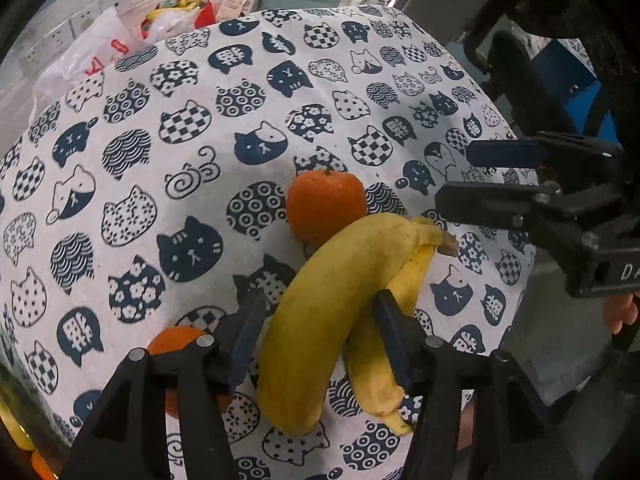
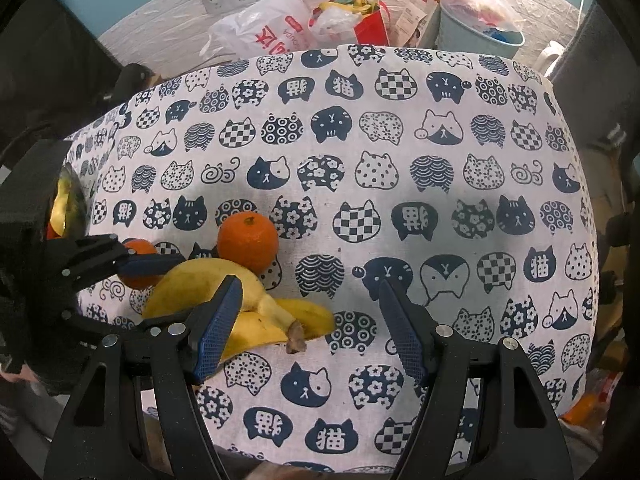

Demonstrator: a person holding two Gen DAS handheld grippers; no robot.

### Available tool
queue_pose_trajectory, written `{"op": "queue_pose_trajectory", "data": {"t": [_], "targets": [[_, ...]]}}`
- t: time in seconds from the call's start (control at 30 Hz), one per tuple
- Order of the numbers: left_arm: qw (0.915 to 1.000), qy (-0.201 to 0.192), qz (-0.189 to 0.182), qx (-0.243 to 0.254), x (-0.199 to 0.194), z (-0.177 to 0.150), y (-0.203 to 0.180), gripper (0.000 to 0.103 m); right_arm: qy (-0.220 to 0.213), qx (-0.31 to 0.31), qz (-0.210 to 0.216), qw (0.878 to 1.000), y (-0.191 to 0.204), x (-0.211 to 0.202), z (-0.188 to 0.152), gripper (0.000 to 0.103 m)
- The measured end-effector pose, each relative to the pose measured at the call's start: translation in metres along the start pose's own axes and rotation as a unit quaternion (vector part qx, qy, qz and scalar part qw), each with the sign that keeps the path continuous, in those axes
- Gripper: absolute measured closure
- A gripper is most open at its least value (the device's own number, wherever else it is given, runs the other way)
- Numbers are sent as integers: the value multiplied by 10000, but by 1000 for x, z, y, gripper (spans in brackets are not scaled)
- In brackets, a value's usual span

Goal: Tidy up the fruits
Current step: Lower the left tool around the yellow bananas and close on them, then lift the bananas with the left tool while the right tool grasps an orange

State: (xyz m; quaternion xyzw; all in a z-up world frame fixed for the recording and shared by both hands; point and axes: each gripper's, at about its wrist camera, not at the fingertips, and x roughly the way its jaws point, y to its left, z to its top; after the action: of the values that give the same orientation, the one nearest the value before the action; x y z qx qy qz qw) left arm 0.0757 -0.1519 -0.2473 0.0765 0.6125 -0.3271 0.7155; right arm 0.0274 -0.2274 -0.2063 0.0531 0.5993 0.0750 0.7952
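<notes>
Two joined yellow bananas (image 1: 320, 320) lie on the cat-print tablecloth (image 1: 160, 160). My left gripper (image 1: 316, 340) is open, one finger on each side of the bananas. An orange (image 1: 326, 204) sits just beyond them, and a second orange (image 1: 176, 346) lies partly hidden behind my left finger. My right gripper (image 2: 310, 324) is open and empty over the cloth, with the bananas (image 2: 240, 300) at its left finger. The two oranges also show in the right wrist view: the larger one (image 2: 248, 242) behind the bananas, the smaller one (image 2: 138, 264) by the left gripper (image 2: 148, 280). The right gripper (image 1: 480, 176) shows at the right of the left wrist view.
A glass bowl with fruit (image 2: 66, 204) stands at the table's left edge. Plastic bags (image 2: 272, 28), a red bag (image 2: 360, 20) and a grey bin (image 2: 476, 28) sit behind the table against the wall. The table's right edge (image 1: 524, 264) drops off near the bananas.
</notes>
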Motion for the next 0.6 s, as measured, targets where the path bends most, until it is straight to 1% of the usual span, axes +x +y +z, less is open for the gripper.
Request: {"op": "queue_pose_trajectory", "data": {"t": [0.1,0.17,0.2,0.3,0.4,0.6], "targets": [[9999,-29,-72,70,0,0,-2,49,27,-19,-3,10000,1,2,0,31],[9999,-58,-69,99,0,-1,-2,50,45,-7,-14,10000,-1,4,0,31],[9999,-70,-56,139,-1,-1,-3,53,47,15,-15,10000,-2,4,1,31],[9994,-168,66,286,-5,-4,-6,59,34,51,-22,10000,-3,4,3,31],[9988,-302,187,326,-13,-7,-8,64,-12,76,-11,10000,-3,2,7,31],[9980,-536,327,119,-32,-13,0,68,-81,126,23,9999,-2,1,14,31]]}}
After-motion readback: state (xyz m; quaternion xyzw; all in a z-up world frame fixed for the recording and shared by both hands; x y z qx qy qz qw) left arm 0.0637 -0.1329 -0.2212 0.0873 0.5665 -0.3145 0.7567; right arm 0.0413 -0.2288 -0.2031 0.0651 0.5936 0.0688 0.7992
